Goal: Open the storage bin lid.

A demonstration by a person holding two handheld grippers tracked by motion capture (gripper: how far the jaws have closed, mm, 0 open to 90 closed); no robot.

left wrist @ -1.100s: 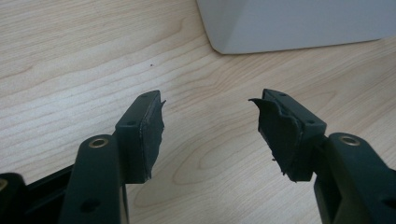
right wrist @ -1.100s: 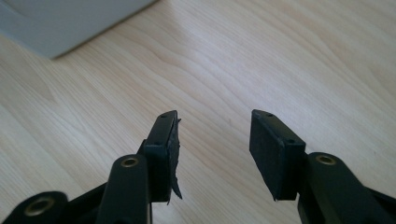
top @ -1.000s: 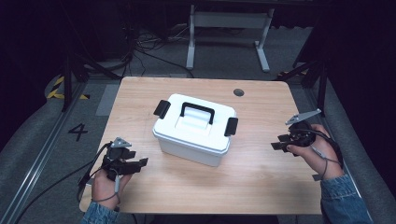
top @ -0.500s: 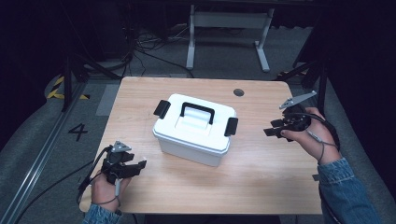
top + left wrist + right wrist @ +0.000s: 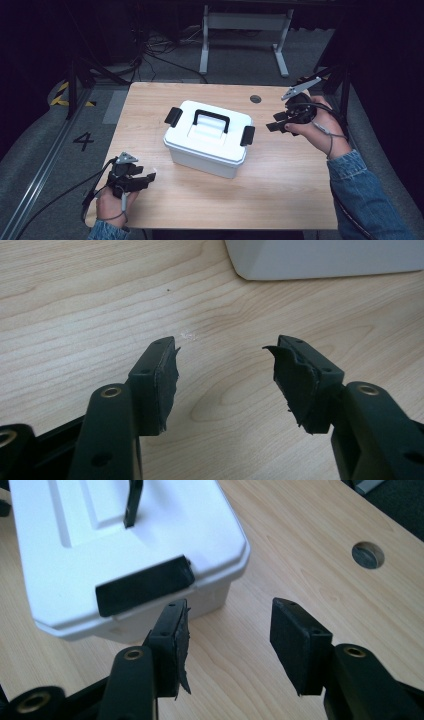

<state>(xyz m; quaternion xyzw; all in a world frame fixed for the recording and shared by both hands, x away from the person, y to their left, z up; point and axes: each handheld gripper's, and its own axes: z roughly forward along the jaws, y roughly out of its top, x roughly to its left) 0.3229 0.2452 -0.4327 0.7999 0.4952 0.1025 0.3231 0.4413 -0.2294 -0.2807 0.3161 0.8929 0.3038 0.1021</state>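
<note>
Right tongs (image 5: 276,122) move from surface edge, up and inward toward white box (image 5: 207,137), jaws apart, now near its right-end black latch (image 5: 247,135). Left tongs (image 5: 144,178) shift slightly back toward near left corner.

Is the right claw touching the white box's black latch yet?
Apart. In the high view, bare table shows between the right claw and the latch on the white box. In the right gripper view the open jaws hold nothing.
</note>
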